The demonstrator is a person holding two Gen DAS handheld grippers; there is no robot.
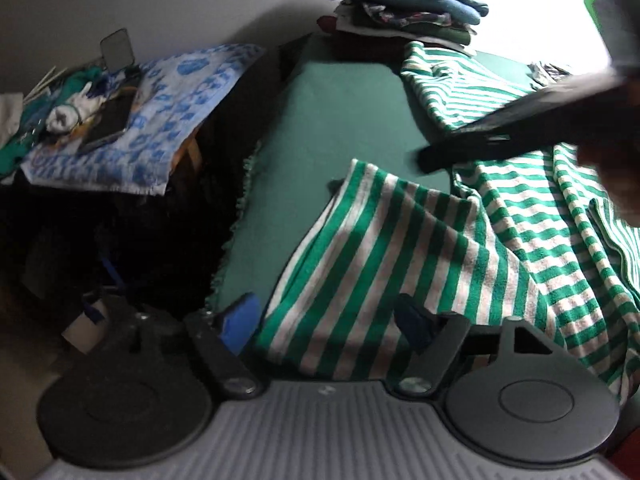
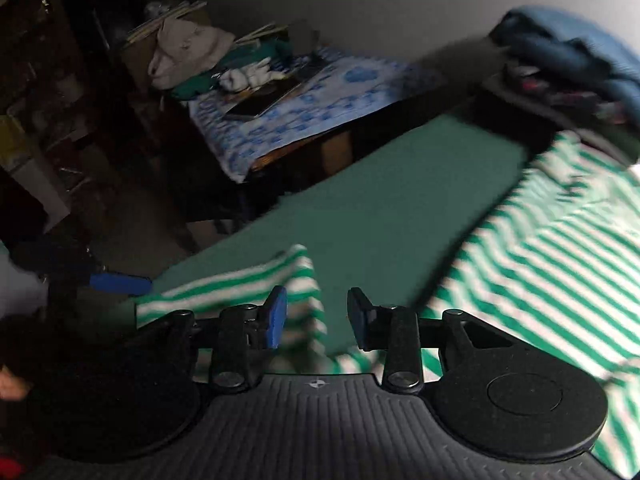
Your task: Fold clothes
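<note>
1. The left gripper (image 1: 326, 322) has its blue-padded jaws spread wide, with a fold of the green-and-white striped knit garment (image 1: 400, 248) lying between them; no grip shows.
2. The right gripper (image 2: 316, 318) has its jaws parted too, over a striped edge that is blurred, so contact is probably none.
3. The garment lies rumpled across the green fabric-covered surface (image 1: 340, 120).
4. At the far end sits a stack of folded clothes (image 1: 404, 4), partly cut off in the right wrist view.
5. Beside it is a blue-printed cloth on a side table (image 1: 160, 112).
</note>
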